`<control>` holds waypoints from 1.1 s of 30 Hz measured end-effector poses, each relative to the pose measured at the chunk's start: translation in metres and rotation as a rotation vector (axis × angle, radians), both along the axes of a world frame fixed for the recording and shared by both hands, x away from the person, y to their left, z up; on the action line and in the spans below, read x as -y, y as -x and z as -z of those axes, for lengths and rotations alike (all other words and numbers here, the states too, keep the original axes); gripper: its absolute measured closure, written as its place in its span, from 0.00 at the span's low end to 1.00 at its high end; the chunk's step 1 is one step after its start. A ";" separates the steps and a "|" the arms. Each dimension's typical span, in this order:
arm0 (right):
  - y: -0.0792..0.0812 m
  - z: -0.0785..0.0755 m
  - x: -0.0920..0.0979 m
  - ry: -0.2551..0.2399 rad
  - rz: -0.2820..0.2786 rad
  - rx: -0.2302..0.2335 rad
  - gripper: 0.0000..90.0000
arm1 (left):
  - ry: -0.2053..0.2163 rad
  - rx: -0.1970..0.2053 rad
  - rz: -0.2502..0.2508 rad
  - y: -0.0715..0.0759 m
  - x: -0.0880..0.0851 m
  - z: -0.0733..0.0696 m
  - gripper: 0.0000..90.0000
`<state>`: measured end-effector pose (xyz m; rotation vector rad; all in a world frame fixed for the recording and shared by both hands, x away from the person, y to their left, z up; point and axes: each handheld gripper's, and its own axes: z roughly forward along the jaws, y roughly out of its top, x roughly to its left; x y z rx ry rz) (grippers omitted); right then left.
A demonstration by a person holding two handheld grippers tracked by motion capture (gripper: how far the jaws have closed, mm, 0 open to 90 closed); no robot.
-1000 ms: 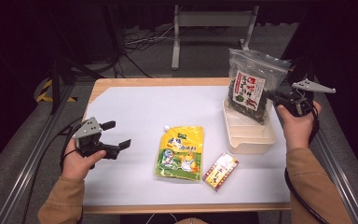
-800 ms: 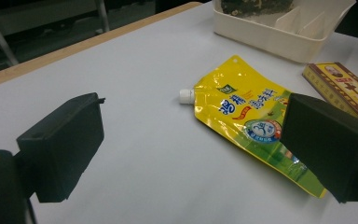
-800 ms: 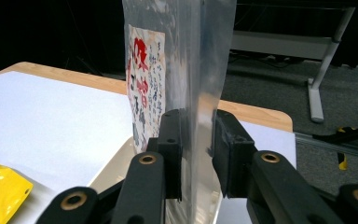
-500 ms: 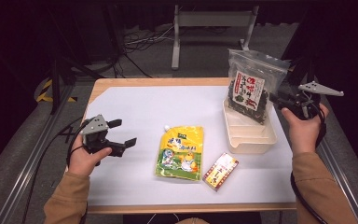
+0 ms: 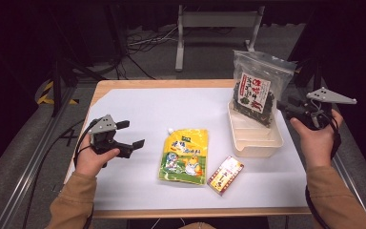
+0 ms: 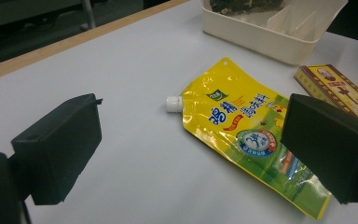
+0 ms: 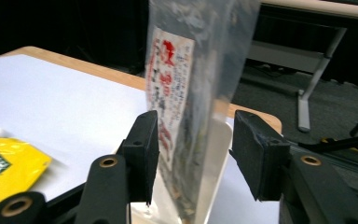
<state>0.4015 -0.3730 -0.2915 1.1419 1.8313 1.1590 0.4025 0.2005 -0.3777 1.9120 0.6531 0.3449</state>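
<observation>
Right hand-held gripper (image 7: 193, 158) jaws, just opening, stand spread around the seaweed bag (image 5: 256, 90); withdraw straight, avoid toppling it from the tray (image 5: 257, 143).

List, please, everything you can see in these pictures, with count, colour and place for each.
Clear bag with dark contents and a red-and-white label: 1, standing in the far end of the tray.
Tray: 1, cream, right part of the white sheet.
Spouted pouch: 1, yellow, lying flat at the sheet's middle.
Small box: 1, yellow and dark red, near edge, right of the pouch.
Table: 1, wooden rim, white sheet on top.
Left gripper: 1, black, open, above the sheet's left edge.
Right gripper: 1, black, jaws just opening, apart either side of the bag.
</observation>
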 end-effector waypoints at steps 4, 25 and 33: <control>0.011 -0.005 -0.004 -0.013 -0.021 0.003 0.57 | 0.031 -0.031 -0.016 0.000 0.005 -0.003 0.06; 0.012 -0.009 -0.069 -0.063 -0.311 -0.127 0.58 | -0.027 -0.070 -0.007 0.012 0.014 -0.010 0.13; -0.013 0.003 -0.102 -0.055 -0.379 -0.198 0.57 | -0.033 -0.067 -0.013 0.016 0.012 -0.005 0.16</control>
